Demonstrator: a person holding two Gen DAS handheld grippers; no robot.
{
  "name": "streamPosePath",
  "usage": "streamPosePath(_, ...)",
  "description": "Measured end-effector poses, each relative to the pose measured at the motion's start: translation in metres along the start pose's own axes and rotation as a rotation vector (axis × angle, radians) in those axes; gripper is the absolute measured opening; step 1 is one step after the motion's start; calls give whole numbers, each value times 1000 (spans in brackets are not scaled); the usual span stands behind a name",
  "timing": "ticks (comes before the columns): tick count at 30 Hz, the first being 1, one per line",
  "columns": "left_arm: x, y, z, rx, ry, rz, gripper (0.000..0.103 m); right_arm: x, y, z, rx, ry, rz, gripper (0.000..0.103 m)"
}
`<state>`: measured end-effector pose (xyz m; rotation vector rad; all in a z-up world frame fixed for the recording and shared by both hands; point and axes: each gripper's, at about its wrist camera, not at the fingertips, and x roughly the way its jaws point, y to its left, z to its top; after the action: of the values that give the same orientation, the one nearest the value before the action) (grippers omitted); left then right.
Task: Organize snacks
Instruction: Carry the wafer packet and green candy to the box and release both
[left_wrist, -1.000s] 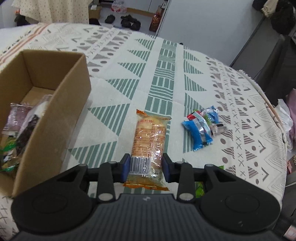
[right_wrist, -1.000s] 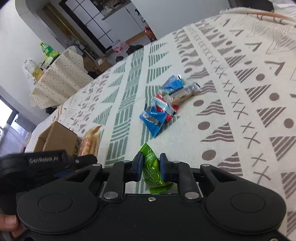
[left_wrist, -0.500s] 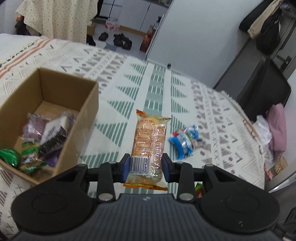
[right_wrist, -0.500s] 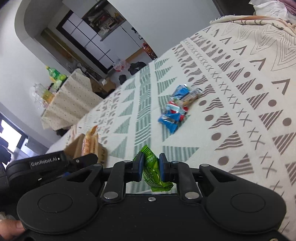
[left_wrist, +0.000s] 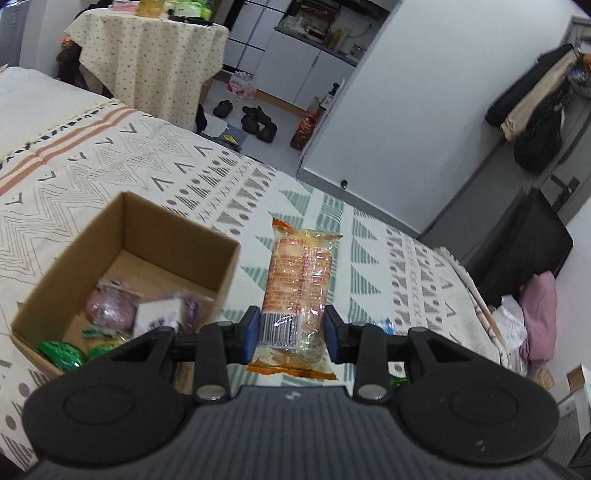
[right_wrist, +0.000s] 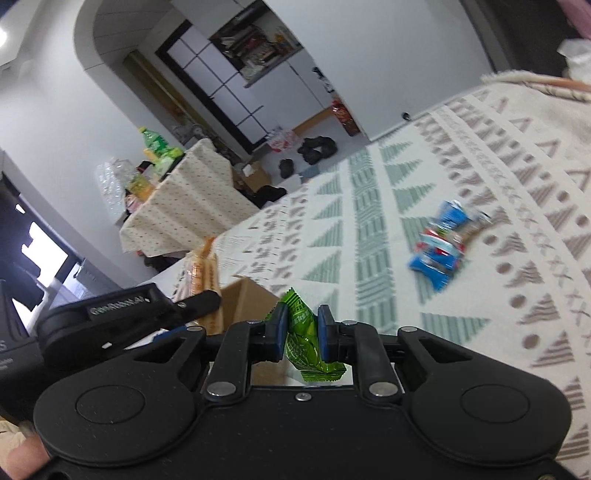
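- Left gripper (left_wrist: 291, 334): fingers pinching an orange-wrapped cake bar (left_wrist: 297, 286) near its barcode end; the pack sticks out toward 12 o'clock, clear of the bed.
- Right gripper (right_wrist: 299, 334): fingers pinching a small green candy packet (right_wrist: 303, 338), crimped tail hanging below the pads.
- Change since a second ago: both packs were low over the patterned bedspread (left_wrist: 373, 254); now both are lifted well above it, and the view takes in more of the room.
- Cardboard box (left_wrist: 221, 266) has slid from the left edge to about 9 o'clock of the bar, open top fully in view, several wrapped snacks already inside. In the right view it sits at 11 o'clock, just beyond the green packet.
- Reading: pick-up looks finished for both hands; carry to the box seems under way, release not yet done.
- Blue-wrapped snack pile (right_wrist: 441, 243) is left on the bedspread at 2 o'clock in the right view, well apart from the box.
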<state>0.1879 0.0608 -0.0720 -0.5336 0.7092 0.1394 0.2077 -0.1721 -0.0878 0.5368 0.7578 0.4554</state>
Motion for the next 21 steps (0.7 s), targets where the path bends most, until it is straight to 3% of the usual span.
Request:
streamPosePath(10, -10, 51, 30, -113, -28, 25, 35, 28, 64, 12, -64, -7, 57, 17)
streamPosePath(21, -4, 105, 47, -228, -12, 110, 35, 67, 99, 6, -90, 42, 88, 17)
